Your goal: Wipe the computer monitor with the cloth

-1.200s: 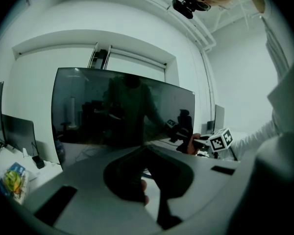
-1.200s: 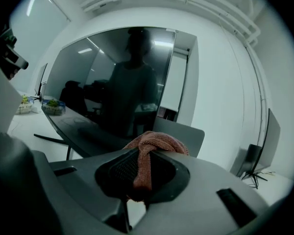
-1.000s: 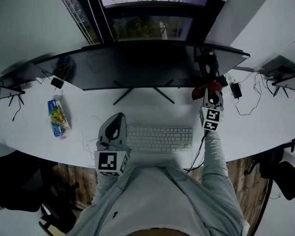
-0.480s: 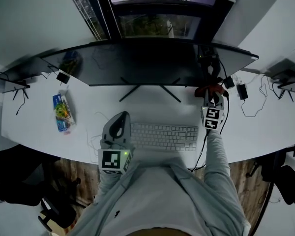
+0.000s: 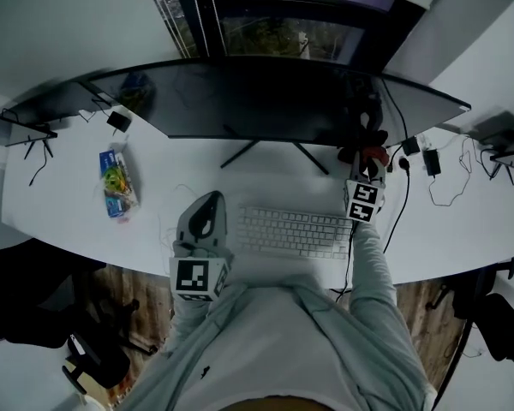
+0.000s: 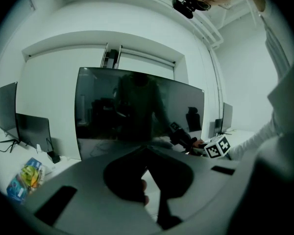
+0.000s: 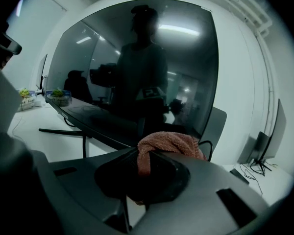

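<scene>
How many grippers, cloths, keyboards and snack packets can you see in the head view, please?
Grippers: 2, the left gripper and the right gripper
Cloths: 1, the cloth in the right gripper's jaws
Keyboards: 1, the keyboard
Snack packets: 1, the snack packet
Total: 5

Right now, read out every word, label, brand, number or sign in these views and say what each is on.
Nothing can be read.
Packet: coloured print, too small and blurred to read.
Keyboard: key legends too small.
Monitor: tiny mark on the lower bezel in the right gripper view, unreadable.
Marker cubes: black-and-white square patterns, no letters or numbers.
Cloth: no label shows.
</scene>
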Available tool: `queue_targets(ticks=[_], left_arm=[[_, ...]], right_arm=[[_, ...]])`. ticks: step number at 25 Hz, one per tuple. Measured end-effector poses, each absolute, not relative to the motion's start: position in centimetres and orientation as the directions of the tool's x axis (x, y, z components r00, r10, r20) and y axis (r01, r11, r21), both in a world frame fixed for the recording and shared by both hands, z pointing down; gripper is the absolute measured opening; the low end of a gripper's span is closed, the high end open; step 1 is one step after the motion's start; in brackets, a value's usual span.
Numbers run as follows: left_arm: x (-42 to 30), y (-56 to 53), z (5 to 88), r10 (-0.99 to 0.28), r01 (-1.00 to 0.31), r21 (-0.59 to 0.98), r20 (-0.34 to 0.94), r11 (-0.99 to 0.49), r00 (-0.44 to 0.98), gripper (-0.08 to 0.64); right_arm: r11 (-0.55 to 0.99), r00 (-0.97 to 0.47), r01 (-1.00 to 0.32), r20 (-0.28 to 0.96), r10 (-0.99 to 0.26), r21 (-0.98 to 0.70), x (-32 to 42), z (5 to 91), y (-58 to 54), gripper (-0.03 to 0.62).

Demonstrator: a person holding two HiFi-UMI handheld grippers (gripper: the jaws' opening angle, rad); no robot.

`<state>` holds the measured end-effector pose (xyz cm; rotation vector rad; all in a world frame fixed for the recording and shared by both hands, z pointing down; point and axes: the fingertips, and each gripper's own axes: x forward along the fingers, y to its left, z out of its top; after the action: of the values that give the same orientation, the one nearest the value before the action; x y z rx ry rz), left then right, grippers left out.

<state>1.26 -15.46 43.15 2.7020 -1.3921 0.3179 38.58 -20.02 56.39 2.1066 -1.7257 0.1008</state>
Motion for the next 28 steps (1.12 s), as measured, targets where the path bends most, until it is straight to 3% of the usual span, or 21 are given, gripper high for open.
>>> queue_targets(ticks=[15,28], left_arm=[[-5.4,-15.4,42.7,-0.85,-0.868,-0.008,0.208,-0.497,0.484,0.02],[-13.1,-15.4,43.2,-0.898,-0.919,0.0,0.214,-0.394,0.385,0.02]], right_arm=[[0.015,0.055,-0.976,0.308,-0.95,0.219,26.4,56.5,-23.8,0.049],[0.317,-0.244,-0.918,0.29,-0.925,0.237,7.3,56.0,-29.7,0.049]])
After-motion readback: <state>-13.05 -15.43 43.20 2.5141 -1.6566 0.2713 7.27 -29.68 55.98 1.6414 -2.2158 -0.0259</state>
